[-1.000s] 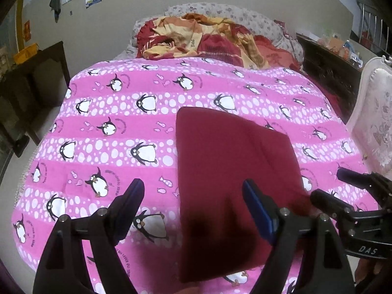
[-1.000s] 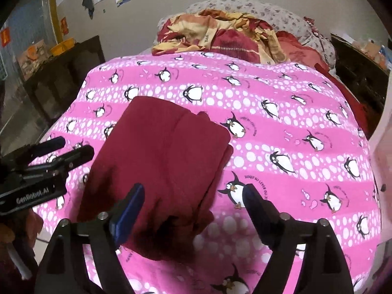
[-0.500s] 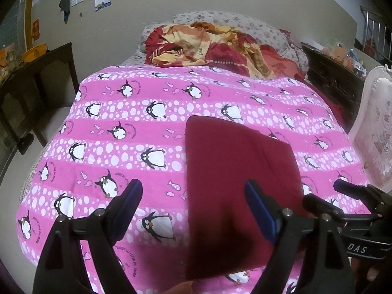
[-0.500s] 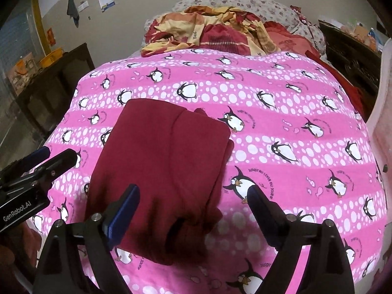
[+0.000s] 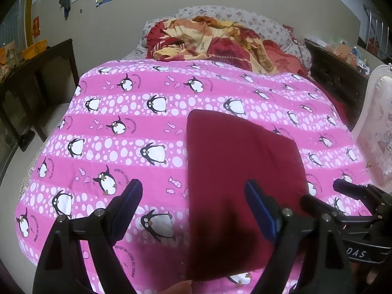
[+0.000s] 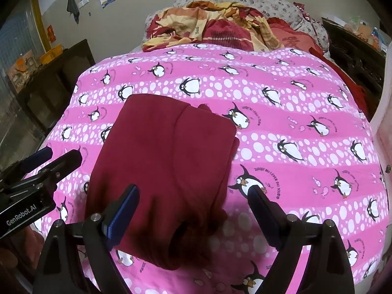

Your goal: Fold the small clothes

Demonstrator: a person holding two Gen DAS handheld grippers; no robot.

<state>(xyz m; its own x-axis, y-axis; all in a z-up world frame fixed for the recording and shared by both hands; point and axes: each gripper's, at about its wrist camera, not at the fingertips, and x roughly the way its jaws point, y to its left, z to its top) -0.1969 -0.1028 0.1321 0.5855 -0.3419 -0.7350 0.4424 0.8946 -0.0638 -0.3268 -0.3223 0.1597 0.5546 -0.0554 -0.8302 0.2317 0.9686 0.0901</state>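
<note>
Your dark red folded garment (image 6: 166, 161) lies flat on the pink penguin bedspread (image 5: 122, 132), near the bed's near edge. Both tongs hover over it, spread and pinching nothing: the left tongs (image 5: 193, 196) over its left edge, the right tongs (image 6: 193, 199) over its near right corner. That corner looks bunched and loose; grab only the top layer there and you may drag the fold open. Any pull toward you could slide the garment off the bed.
</note>
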